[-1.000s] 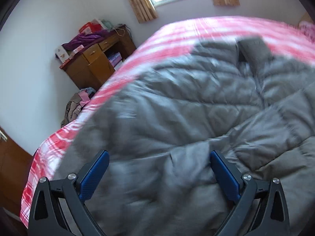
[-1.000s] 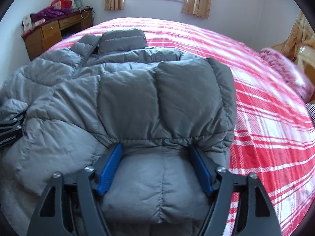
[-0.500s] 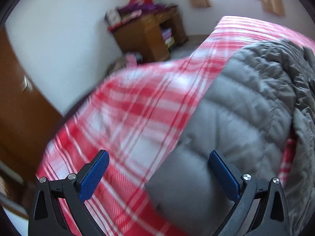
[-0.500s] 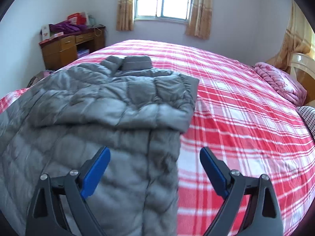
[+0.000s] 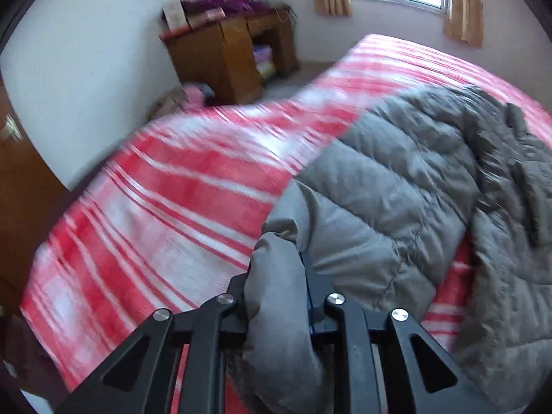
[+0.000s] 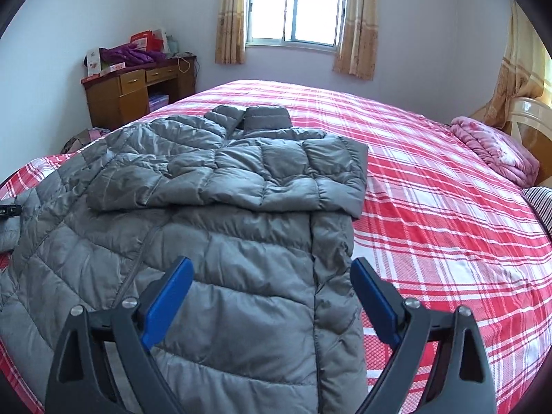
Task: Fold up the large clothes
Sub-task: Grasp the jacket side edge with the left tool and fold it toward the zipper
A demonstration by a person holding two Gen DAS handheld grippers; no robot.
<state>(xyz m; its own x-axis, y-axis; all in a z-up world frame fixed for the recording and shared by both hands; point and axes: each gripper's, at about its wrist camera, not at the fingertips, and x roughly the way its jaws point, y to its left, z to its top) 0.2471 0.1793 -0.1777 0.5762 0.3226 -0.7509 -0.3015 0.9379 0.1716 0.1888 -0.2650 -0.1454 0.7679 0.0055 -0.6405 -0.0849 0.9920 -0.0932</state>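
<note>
Pinching a fold of the grey puffer jacket [image 5: 396, 186] between both fingers, left gripper [image 5: 276, 286] clamped tight on the sleeve end, fabric bulging up over the jaws and hiding the blue pads almost wholly. Angled down toward the left edge of the bed [image 5: 165, 214], with that sleeve trailing away from the jaws toward the jacket body on the right. Blurred across the plaid cover, so finer detail there cannot be told.

Spread wide apart, right gripper [image 6: 272, 296] holding nothing, blue pads [image 6: 169, 296] plainly visible on both sides. Hovering over the lower part of the jacket [image 6: 241, 241], near its right-hand seam; contact with the fabric cannot be told. Pointing level along the bed toward the window [image 6: 296, 7].

Lying flat on the red plaid bed [image 6: 448, 224], collar toward the far edge, one sleeve folded across the chest. Pink quilt [image 6: 493, 151] bundled at the right edge by the headboard. Wooden desk [image 6: 138, 93] standing in the far left corner of the room.
</note>
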